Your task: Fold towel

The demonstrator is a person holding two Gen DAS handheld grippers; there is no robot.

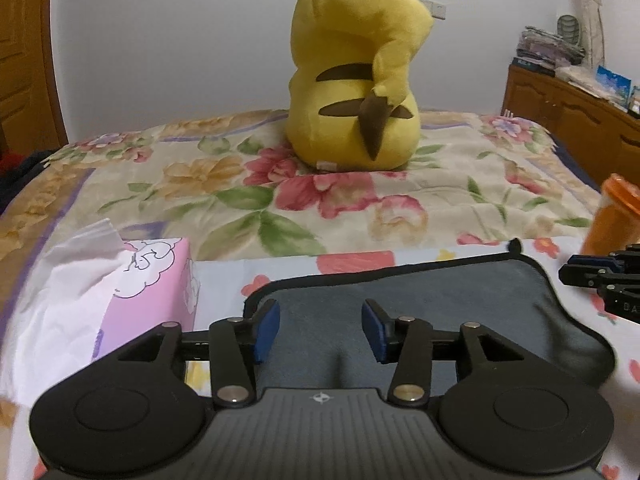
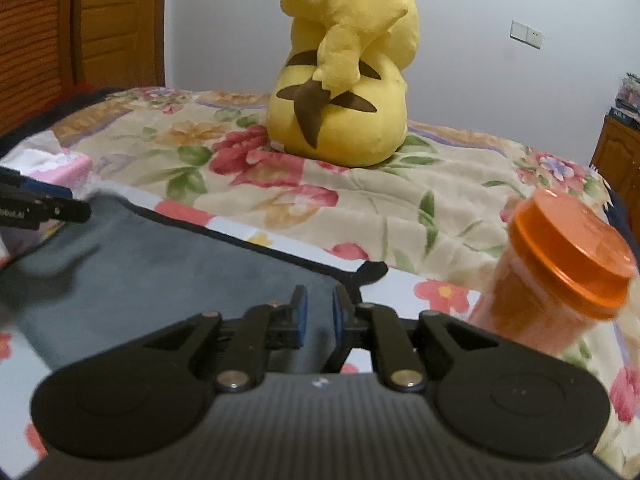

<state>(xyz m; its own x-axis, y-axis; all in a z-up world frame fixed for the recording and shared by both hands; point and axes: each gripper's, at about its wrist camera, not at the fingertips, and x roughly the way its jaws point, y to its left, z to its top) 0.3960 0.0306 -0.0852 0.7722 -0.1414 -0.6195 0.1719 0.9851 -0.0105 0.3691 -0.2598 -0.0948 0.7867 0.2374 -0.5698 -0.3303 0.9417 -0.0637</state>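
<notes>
Towel: we find the grey towel [image 1: 420,312] lying on the flowered cloth [image 1: 352,260] on the bed [image 1: 280,184].
Left gripper [image 1: 320,330]: jaws spread wide above the towel, empty.
Right gripper [image 2: 319,314]: jaws slightly apart over the towel's corner, gripping nothing.
Surroundings: orange-lidded jar [image 2: 560,268], tissue box [image 1: 156,284], Pikachu plush [image 1: 356,80].

Counted on the bed: one of each thing, and two grippers.

One grey towel [image 1: 424,320] with a black edge; one yellow plush toy [image 1: 352,80]; one pink tissue box [image 1: 156,284]; one orange jar [image 2: 560,268] with an orange lid; one flowered bedspread [image 1: 240,184]. Two grippers: the left gripper [image 1: 320,330] with two blue-padded fingers standing apart, and the right gripper [image 2: 319,316] with two blue-padded fingers near each other with a narrow gap. One wall socket [image 2: 527,35].
</notes>
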